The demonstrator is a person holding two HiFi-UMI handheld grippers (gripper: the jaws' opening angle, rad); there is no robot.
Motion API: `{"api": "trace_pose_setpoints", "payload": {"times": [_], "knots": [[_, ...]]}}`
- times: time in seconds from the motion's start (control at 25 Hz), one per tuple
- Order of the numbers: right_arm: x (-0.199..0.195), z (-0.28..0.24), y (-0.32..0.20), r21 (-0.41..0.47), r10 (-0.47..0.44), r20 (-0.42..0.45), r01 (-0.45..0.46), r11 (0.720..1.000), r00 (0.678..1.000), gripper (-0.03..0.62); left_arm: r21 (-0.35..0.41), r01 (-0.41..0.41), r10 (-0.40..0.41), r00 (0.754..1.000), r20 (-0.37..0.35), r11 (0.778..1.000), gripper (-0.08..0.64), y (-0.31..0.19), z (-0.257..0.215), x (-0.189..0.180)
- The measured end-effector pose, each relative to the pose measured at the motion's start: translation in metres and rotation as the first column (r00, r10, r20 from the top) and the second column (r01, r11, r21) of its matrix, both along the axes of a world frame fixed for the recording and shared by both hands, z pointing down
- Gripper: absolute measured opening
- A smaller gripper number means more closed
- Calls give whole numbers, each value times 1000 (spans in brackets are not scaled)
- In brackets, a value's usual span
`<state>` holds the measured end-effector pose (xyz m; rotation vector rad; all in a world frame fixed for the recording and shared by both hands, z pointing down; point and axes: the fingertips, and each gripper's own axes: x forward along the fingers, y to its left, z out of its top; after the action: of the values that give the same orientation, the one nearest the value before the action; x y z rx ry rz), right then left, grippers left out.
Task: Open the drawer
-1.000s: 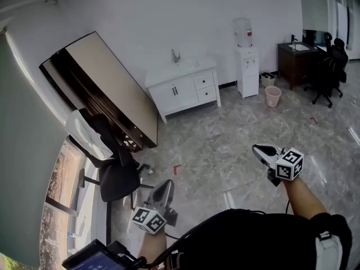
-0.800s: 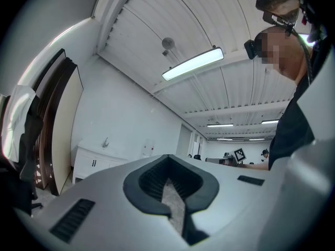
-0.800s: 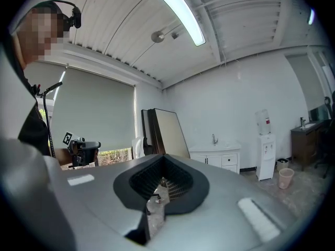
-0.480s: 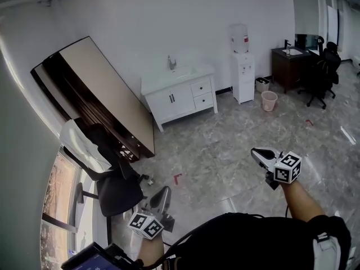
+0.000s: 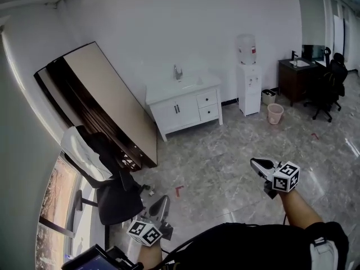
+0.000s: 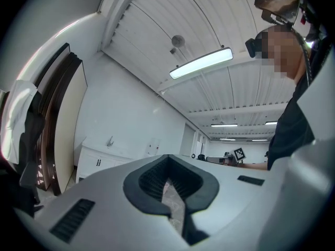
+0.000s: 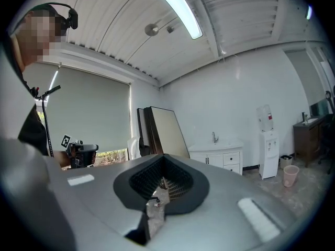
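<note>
A white vanity cabinet (image 5: 175, 112) with a sink stands against the far wall; its two small drawers (image 5: 207, 106) are on its right side and look closed. The cabinet also shows far off in the left gripper view (image 6: 96, 162) and the right gripper view (image 7: 222, 158). My left gripper (image 5: 162, 200) is low in the head view, shut and empty, its tip toward the cabinet. My right gripper (image 5: 258, 164) is also shut and empty, held out over the floor. Both are well short of the cabinet. Nothing sits between the jaws in either gripper view (image 6: 168, 181) (image 7: 162, 184).
A large board (image 5: 101, 100) leans on the left wall, with a black office chair (image 5: 115, 193) in front of it. A water dispenser (image 5: 248, 77), a pink bin (image 5: 275, 113) and a dark desk (image 5: 297, 77) with chairs stand to the cabinet's right. Marble floor (image 5: 214, 156) lies between.
Both grippers have slid lower in the head view and stayed shut. The cabinet and the room have shifted a little in the frame as the person moved.
</note>
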<state>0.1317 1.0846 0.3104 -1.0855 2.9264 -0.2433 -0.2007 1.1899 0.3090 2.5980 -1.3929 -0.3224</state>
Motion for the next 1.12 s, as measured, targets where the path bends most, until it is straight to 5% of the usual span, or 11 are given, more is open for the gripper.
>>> {"api": "trace_pose_setpoints", "payload": {"times": [0.48, 0.76, 1.12], "knots": [[75, -12, -137, 40, -135, 3, 134, 990, 991, -2, 37, 136, -136, 991, 8, 990, -5, -101, -22, 93], [122, -4, -193, 25, -153, -2, 153, 988, 988, -2, 36, 139, -139, 990, 1, 990, -5, -150, -22, 146], [122, 9, -237, -1, -117, -6, 117, 993, 993, -2, 15, 116, -116, 993, 8, 993, -5, -203, -16, 138]]}}
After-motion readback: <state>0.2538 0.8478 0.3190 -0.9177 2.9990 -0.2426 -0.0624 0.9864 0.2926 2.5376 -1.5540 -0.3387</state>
